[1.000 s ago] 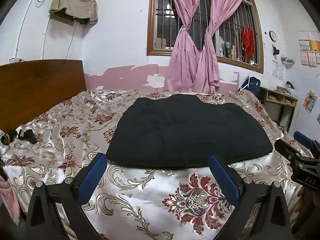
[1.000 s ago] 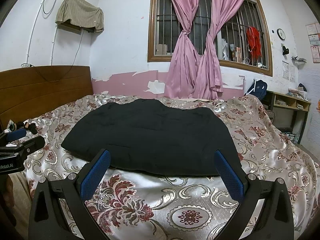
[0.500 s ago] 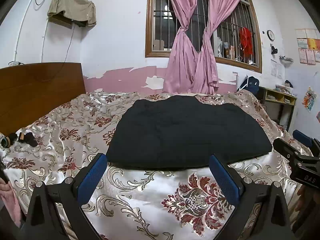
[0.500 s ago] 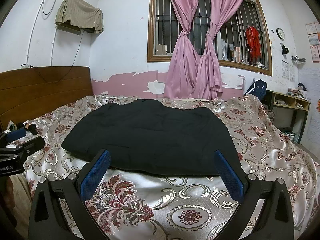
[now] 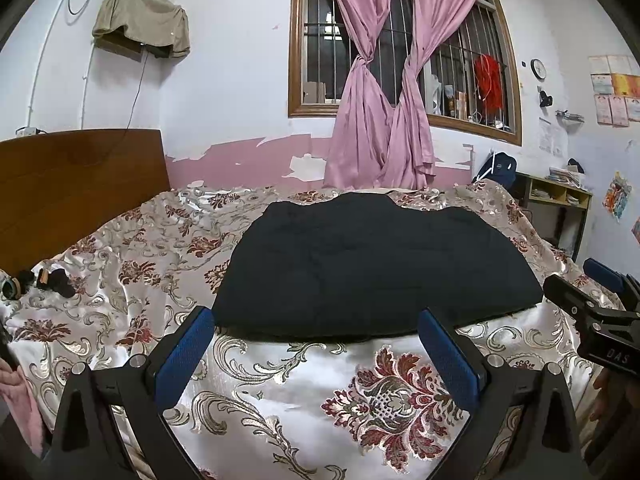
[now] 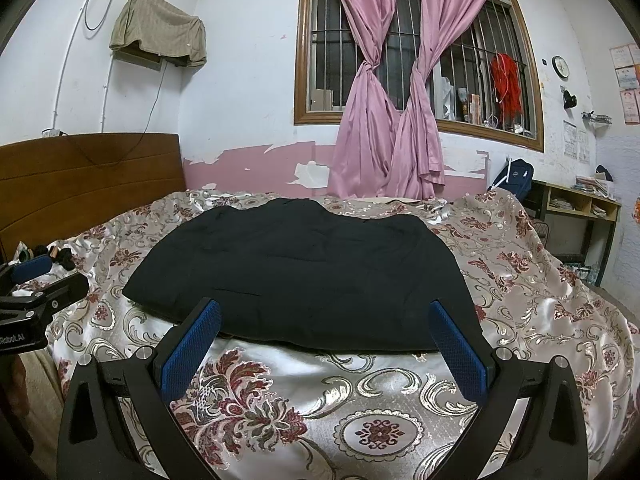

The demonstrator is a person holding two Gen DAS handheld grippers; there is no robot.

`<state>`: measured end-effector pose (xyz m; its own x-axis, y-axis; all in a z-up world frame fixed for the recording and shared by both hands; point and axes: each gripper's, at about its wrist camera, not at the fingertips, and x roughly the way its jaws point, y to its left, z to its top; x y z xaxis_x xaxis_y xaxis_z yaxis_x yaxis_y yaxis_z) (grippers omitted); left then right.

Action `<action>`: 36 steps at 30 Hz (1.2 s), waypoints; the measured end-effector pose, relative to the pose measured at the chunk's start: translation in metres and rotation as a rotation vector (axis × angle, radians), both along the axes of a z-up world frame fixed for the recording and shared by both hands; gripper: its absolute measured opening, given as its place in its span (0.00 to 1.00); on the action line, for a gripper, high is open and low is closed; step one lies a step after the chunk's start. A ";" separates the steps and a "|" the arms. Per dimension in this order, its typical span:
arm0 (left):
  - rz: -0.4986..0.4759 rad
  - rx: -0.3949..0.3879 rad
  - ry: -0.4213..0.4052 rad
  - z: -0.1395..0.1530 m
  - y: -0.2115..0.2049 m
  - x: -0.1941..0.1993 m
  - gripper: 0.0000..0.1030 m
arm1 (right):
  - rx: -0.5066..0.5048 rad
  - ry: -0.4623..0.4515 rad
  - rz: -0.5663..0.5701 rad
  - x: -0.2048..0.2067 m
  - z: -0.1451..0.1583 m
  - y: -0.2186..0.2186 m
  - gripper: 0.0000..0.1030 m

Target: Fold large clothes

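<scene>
A large black garment (image 5: 372, 264) lies spread flat on the floral bedspread (image 5: 304, 392); it also shows in the right wrist view (image 6: 308, 276). My left gripper (image 5: 316, 324) is open and empty, held above the bed's near edge just short of the garment's near hem. My right gripper (image 6: 324, 316) is open and empty too, at the same hem further right. Each gripper shows at the edge of the other's view: the right one (image 5: 596, 312) and the left one (image 6: 36, 300).
A wooden headboard (image 5: 72, 184) stands at the left. Small dark items (image 5: 52, 278) lie on the bed near it. A barred window with pink curtains (image 5: 384, 100) is behind the bed. A shelf unit (image 5: 556, 200) stands at the right.
Both views have shifted very slightly; the grippers stay open and the garment has not moved.
</scene>
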<state>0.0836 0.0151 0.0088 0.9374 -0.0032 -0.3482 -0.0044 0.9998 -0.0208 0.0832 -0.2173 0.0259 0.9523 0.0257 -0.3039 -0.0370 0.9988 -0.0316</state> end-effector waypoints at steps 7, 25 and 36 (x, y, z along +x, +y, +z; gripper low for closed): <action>0.000 0.000 0.000 0.000 0.000 0.000 1.00 | 0.001 -0.001 0.001 0.000 0.000 0.000 0.98; -0.006 0.004 -0.006 0.003 0.001 0.000 1.00 | 0.000 -0.001 0.001 0.000 -0.001 0.001 0.98; -0.010 -0.003 0.039 0.005 0.002 0.007 1.00 | 0.000 0.000 0.000 -0.001 -0.001 0.002 0.98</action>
